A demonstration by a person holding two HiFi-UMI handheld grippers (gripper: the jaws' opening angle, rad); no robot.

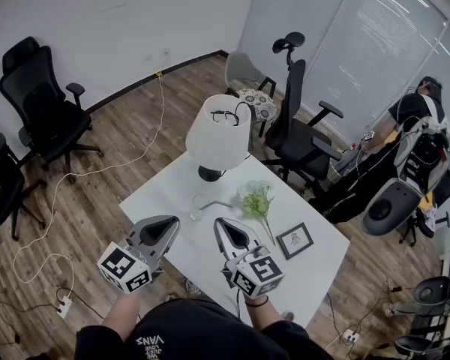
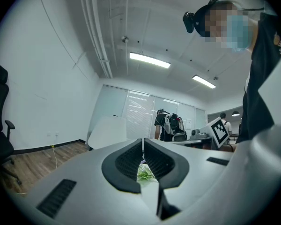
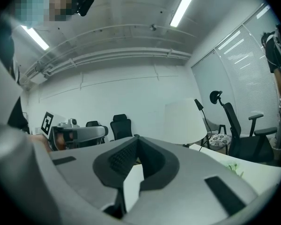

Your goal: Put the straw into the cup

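- Clear stuff, is that what the cup (image 1: 201, 207) is made of?
- Yes, you can see right through it. It stands on the white counter (image 1: 326, 255), in front of the lamp (image 1: 219, 132) and next to the green plant (image 1: 256, 199).
- Where is the straw?
- I think the straw (image 1: 225, 203) is that thin pale line going from the cup toward the plant. It is too small for me to tell if one end sits in the cup or just lies beside it.
- Is anything else in the cup?
- I can't see any drink in it, but it is hard to tell.
- What are the grippers doing?
- The left gripper (image 1: 170, 222) and the right gripper (image 1: 220, 222) are held side by side over the near part of the counter, a little way from the cup. The left one's fingers (image 2: 126, 161) are pressed together with nothing in them. The right one's fingers (image 3: 154, 159) are shut tight and empty too.
- How would a straw feel?
- Very light, thin and smooth, I guess. It could slip, and a hard squeeze could squash it flat.
- Where is a good place to hold it?
- Near the middle of the long part, gently, so it does not wobble. The cup looks light too, so a bump might tip it over.
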